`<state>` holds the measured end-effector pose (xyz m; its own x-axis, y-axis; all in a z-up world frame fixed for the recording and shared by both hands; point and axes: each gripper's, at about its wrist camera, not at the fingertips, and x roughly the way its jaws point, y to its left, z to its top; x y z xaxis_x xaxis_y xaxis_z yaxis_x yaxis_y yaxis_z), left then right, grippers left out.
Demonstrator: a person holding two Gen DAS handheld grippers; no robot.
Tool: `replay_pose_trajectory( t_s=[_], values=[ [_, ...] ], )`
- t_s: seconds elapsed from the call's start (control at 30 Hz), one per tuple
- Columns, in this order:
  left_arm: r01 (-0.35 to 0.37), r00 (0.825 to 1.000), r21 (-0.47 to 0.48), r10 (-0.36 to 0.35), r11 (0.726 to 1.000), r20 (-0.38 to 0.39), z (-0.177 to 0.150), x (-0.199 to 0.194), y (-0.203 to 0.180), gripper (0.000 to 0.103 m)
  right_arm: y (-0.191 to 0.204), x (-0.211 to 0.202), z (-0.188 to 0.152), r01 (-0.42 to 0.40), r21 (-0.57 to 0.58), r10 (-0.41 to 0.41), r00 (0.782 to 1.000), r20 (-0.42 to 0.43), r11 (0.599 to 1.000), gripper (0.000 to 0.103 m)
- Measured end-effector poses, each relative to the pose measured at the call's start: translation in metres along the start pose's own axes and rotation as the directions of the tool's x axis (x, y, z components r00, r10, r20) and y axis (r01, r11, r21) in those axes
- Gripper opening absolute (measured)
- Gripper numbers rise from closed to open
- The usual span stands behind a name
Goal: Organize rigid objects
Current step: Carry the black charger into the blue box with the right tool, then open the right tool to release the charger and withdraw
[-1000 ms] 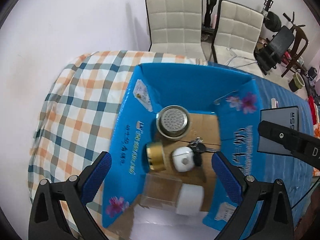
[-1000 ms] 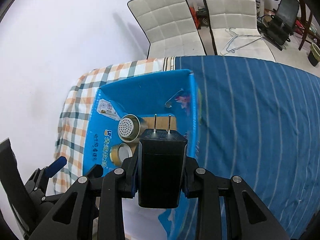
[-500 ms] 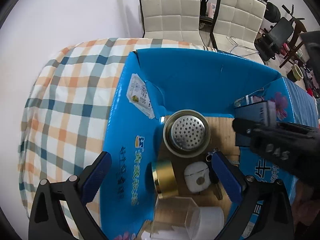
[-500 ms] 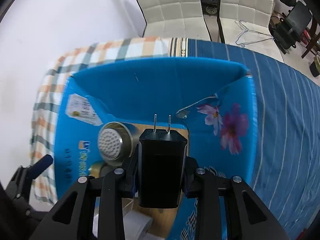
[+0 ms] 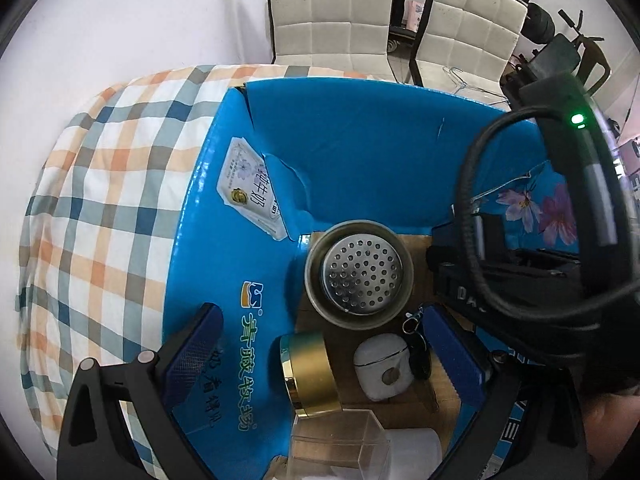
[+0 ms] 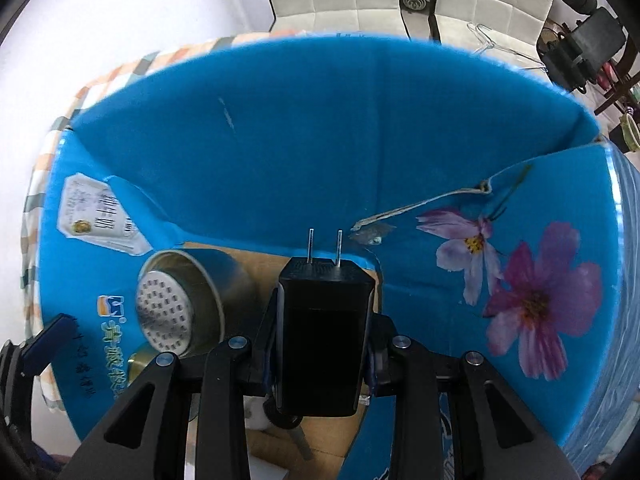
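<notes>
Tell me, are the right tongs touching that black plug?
Touching. The right wrist view shows the right tongs clamped against both sides of the black plug.

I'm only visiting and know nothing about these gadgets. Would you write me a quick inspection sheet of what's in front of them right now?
Surface: checked tablecloth on the left, blue striped cloth on the right.
Job's things: open blue carton holds a perforated metal strainer cup, gold lid, white earbud case, keys and a clear plastic box; black plug adapter, prongs forward, is over the carton.
Clutter: nothing seen.
Grippers: right gripper is clamped on the adapter; left gripper is open, holding nothing.
Cables: black cable loops off the right tool.
Surroundings: two white padded chairs, wire hanger, white wall.
</notes>
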<state>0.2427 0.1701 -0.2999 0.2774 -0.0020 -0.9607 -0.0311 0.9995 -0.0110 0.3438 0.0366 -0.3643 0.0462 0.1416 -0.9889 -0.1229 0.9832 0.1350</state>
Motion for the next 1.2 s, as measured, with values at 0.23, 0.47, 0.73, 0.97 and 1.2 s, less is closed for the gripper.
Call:
replay_pose_trajectory(
  t_s=[0.23, 0.47, 0.73, 0.97, 1.2],
  values=[
    [0.004, 1.0, -0.007, -0.004, 1.0, 0.002, 0.001, 0.0, 0.0, 0.103, 0.002, 0.006, 0.002, 0.013, -0.016, -0.013, 1.0, -0.001, 1.0, 0.034],
    [-0.003, 1.0, -0.019, 0.003, 1.0, 0.013, 0.001, -0.007, 0.002, 0.103, 0.002, -0.003, 0.001, -0.002, -0.02, 0.002, 1.0, 0.002, 1.0, 0.038],
    [-0.028, 0.998, -0.017, 0.029, 0.999, 0.049, -0.006, -0.033, 0.008, 0.103, -0.004, -0.03, -0.016, -0.049, -0.006, 0.049, 0.998, 0.033, 0.999, 0.06],
    [-0.051, 0.994, -0.049, 0.055, 0.997, 0.09, -0.016, -0.068, 0.024, 0.103, -0.006, -0.073, -0.03, -0.076, -0.018, 0.077, 0.993, 0.089, 0.997, 0.099],
    [-0.063, 0.988, -0.084, 0.074, 0.995, 0.137, -0.036, -0.12, 0.023, 0.103, -0.002, -0.136, -0.063, -0.082, -0.026, 0.085, 0.982, 0.169, 0.996, 0.099]
  ],
)
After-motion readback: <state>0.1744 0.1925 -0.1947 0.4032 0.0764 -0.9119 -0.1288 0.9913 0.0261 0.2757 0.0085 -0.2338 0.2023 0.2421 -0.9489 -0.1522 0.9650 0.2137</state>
